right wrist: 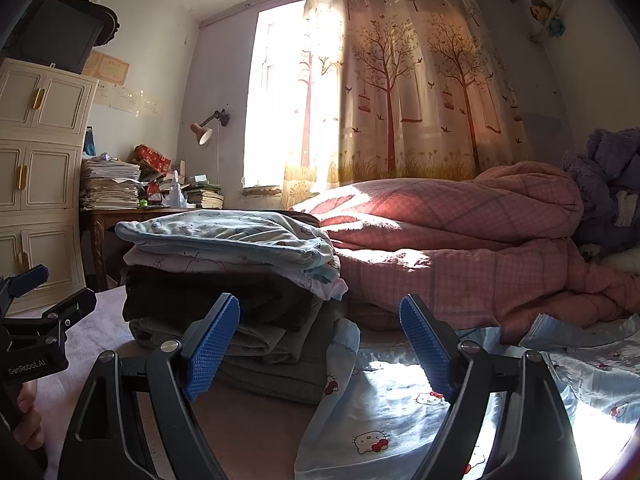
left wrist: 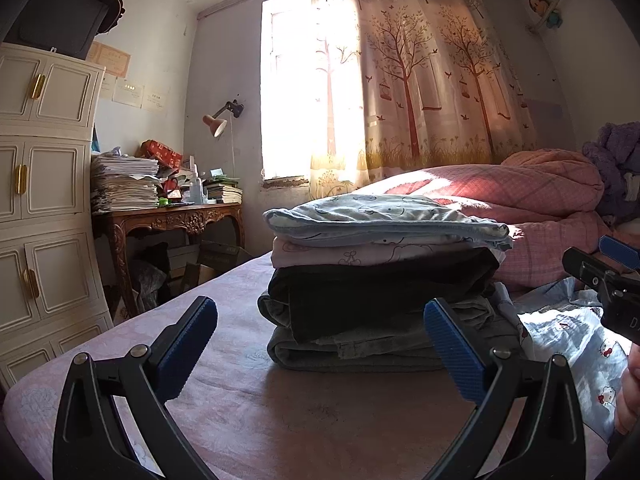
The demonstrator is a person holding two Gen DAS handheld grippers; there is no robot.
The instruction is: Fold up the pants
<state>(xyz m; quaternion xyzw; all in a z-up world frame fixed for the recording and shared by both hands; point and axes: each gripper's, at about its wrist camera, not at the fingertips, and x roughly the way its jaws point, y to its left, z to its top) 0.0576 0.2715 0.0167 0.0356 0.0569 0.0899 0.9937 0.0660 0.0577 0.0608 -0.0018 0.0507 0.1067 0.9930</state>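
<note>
The left tool [left wrist: 320, 340] stands wide open in the lower half of the left wrist view, its blue pads [left wrist: 186, 346] spread apart with nothing between them but the bare pink bed sheet [left wrist: 248, 420]; it grips nothing. The right tool [right wrist: 320, 340] is also open, a little less wide, and holds nothing; its pads hang above the blue cartoon-cat pants [right wrist: 400, 412], which lie spread flat on the bed in the lower right of the right wrist view, and I cannot tell whether they touch the cloth. Just beyond both tools sits a stack of folded clothes [left wrist: 380, 276]: grey at the bottom, dark above it, then pale pink, with a light blue printed piece on top. The pants' edge lies against the foot of that stack. Behind it a pink checked quilt [right wrist: 460, 240] is heaped on the bed, with purple fleece in the right edge of the frame. The room has a sunlit window [left wrist: 286, 80] with a tree-print curtain [left wrist: 432, 72], a wall lamp, a carved wooden bench [left wrist: 172, 220] piled with papers and books, and a cream cabinet [left wrist: 44, 184] at the left edge. The left wrist view shows the right tool at its right edge above a corner of the pants; the right wrist view shows most of the pants and the left tool at its left edge, with fingers [right wrist: 28, 412] of the hand below it.
</note>
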